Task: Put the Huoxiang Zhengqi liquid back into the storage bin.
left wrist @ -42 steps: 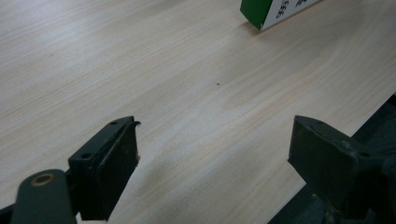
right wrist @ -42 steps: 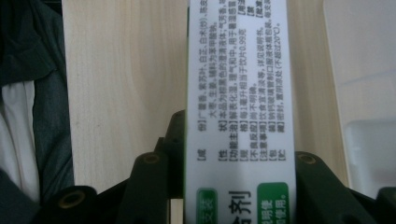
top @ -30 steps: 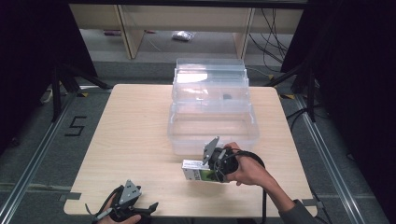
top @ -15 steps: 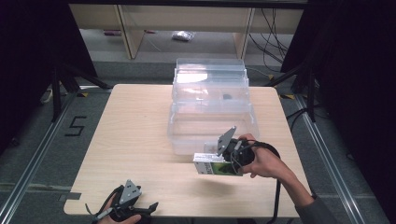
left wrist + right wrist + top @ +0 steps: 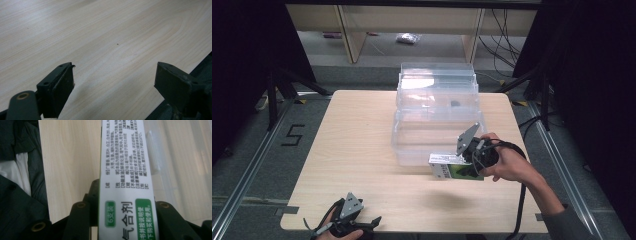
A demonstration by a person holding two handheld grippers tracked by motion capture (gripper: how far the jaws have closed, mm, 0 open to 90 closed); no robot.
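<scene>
A white and green medicine box [image 5: 453, 169] hangs above the table just in front of the clear plastic bin [image 5: 437, 127]. My right gripper [image 5: 472, 162] is shut on it. In the right gripper view the box [image 5: 126, 182] runs up between the two black jaws, its printed white side facing the camera, with the bin's rim [image 5: 155, 162] to its right. My left gripper [image 5: 354, 225] rests at the table's near left edge, open. In the left gripper view its fingers [image 5: 58, 87] stand wide apart over bare wood with nothing between them.
The wooden table [image 5: 347, 150] carries the clear bin, whose lid [image 5: 437, 82] stands raised at the back. A small dark item [image 5: 455, 104] lies inside. Shelving legs [image 5: 347, 30] and cables [image 5: 507, 35] sit on the floor beyond the table.
My right gripper has lifted the box and carried it to the right, nearer the bin's front right corner. The left gripper has not moved.
</scene>
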